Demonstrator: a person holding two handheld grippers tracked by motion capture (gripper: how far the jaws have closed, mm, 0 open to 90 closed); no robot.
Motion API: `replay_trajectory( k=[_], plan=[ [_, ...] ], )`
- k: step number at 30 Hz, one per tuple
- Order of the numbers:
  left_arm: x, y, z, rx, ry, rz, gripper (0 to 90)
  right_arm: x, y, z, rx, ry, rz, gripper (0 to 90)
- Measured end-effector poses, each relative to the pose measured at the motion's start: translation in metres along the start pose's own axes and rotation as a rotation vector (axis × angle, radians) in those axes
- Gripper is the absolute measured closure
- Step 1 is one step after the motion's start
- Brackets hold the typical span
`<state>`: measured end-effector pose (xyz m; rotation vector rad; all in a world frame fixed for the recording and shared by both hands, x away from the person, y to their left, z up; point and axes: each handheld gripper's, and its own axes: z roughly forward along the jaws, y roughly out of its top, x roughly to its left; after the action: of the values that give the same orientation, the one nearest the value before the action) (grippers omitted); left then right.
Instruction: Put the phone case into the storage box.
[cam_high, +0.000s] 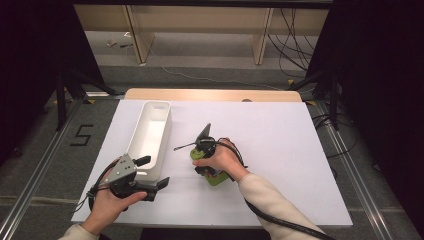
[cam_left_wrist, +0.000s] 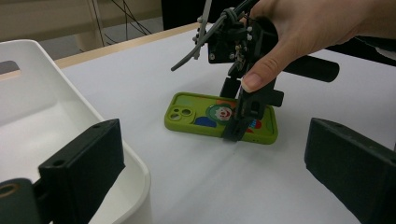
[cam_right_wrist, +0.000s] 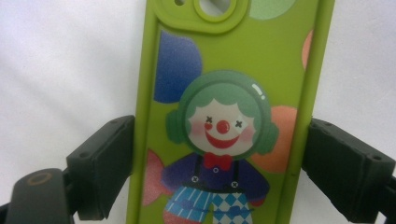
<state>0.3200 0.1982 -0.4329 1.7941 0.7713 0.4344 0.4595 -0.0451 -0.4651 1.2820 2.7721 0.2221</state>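
Nearest the high camera, at the near left of the table, the person's left hand holds the left tool. Its two black jaws stand well spread, with nothing between them. The tool sits just beside the near end of the white bin; in the left gripper view one jaw overlaps the bin's rim, though contact cannot be judged. The bin is long and narrow, runs from near to far on the left part of the table, and lies open at the top.

Right of the bin, near the table's middle, lies the green phone case, flat on the white surface with its printed back up. The print shows a clown figure with green hair and coloured patches; the camera cut-out lies at the case's far end. The case is apart from the bin.

The right hand holds the right tool pointed steeply down onto the case. In the right gripper view its jaws stand spread, one at each long edge of the case, close against the sides; whether they press the case cannot be told. A black cable trails from this tool along the person's right sleeve toward the near edge.
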Motion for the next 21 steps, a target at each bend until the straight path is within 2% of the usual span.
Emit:
replay_trajectory(
  k=[21],
  plan=[
    [0.0002,0.0000,-0.0002,-0.001,-0.003,0.002,4.5,0.0025,0.0022,-0.0001,0.025,-0.020,0.039,15.7]
  ],
)
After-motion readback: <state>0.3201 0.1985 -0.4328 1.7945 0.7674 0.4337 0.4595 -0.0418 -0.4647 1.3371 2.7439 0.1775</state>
